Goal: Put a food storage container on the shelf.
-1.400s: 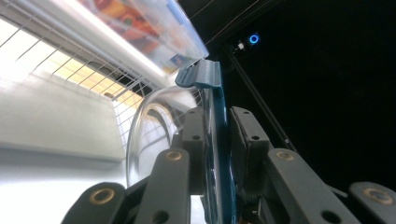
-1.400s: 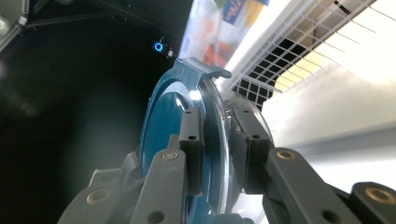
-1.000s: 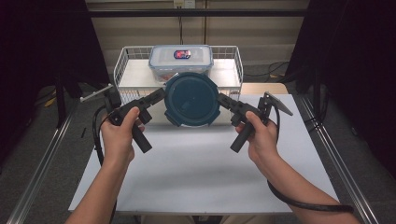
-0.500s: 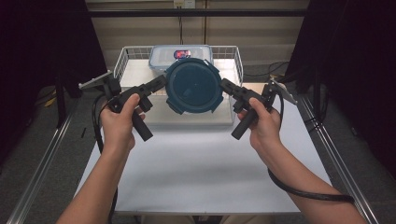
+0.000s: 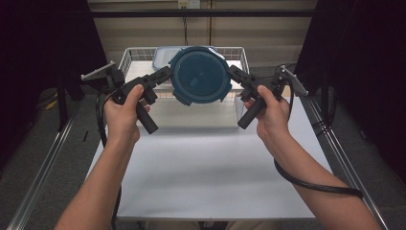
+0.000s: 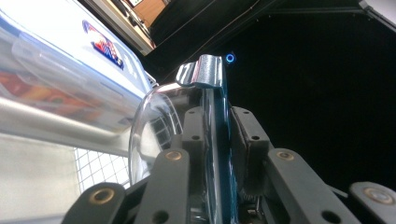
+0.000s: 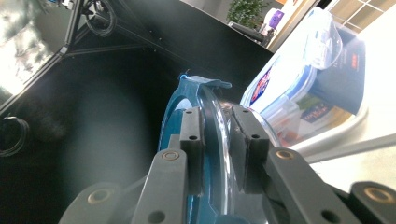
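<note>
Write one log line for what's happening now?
left gripper: shut on round container | right gripper: shut on round container | above wire basket

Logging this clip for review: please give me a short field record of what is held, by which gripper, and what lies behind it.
held item: round clear glass container with dark blue clip-on lid, carried in the air above the table
left gripper: shut on the container's left rim
right gripper: shut on its right rim
fingers: one on each face of the rim
behind: rectangular clear plastic box with blue-edged lid in a white wire basket
surface: white table
</note>
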Motion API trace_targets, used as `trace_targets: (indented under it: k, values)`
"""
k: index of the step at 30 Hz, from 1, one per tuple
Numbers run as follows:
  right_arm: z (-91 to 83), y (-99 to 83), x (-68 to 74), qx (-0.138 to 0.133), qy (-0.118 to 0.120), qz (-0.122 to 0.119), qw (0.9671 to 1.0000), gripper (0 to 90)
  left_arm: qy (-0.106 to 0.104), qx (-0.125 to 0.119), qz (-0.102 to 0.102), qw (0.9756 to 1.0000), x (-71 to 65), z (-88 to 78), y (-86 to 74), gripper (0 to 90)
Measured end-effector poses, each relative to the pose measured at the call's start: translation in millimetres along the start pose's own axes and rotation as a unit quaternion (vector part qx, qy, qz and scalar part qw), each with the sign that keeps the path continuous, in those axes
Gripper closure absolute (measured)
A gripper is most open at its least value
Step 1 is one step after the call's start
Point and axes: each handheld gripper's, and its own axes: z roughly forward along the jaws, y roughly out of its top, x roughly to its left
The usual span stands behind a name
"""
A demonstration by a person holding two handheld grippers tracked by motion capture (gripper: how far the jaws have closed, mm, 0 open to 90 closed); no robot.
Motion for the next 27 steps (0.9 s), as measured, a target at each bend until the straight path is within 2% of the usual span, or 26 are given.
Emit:
trace_targets:
  k: [3, 8, 9, 15, 16, 20, 23, 26, 27]
  values:
    - [6.3, 4.1, 2.7, -0.002, -0.002, -0.006, 1.0, 76.4, -0.002, -0.002, -0.002, 1.0, -0.2, 2.6, 6.7, 77.0]
    - [18.0, 10.6, 4.3, -0.007, -0.001, 0.001, 1.0, 76.4, 0.005, 0.0, 0.003, 1.0, 1.4, 8.0, 18.1, 76.9]
    - [20.3, 12.2, 4.2, -0.007, -0.003, 0.0, 1.0, 76.5, 0.0, 0.001, 0.001, 1.0, 2.9, 10.5, 20.7, 76.9]
    - [38.8, 24.2, 1.2, -0.019, -0.007, 0.008, 0.9998, 76.5, 0.007, -0.001, -0.005, 1.0, 11.8, 23.1, 36.1, 76.8]
    - [42.1, 26.4, 1.4, -0.017, -0.011, 0.01, 0.9997, 76.5, 0.008, -0.006, -0.014, 0.9999, 13.1, 26.0, 39.5, 76.8]
    - [61.5, 35.8, 1.0, -0.024, -0.017, 0.015, 0.9995, 76.5, 0.008, -0.016, -0.021, 0.9996, 19.2, 35.1, 56.6, 76.8]
    - [82.6, 45.2, 3.2, -0.034, -0.02, 0.015, 0.9991, 76.5, 0.01, -0.027, -0.026, 0.9992, 24.1, 43.0, 73.1, 76.8]
    - [99.5, 53.4, 2.8, -0.035, -0.028, 0.02, 0.9988, 76.5, 0.015, -0.031, -0.044, 0.9985, 33.6, 51.9, 86.8, 76.8]
    - [106.4, 55.7, 1.8, -0.039, -0.032, 0.013, 0.9986, 76.5, 0.022, -0.033, -0.045, 0.9982, 37.8, 54.7, 90.5, 76.7]
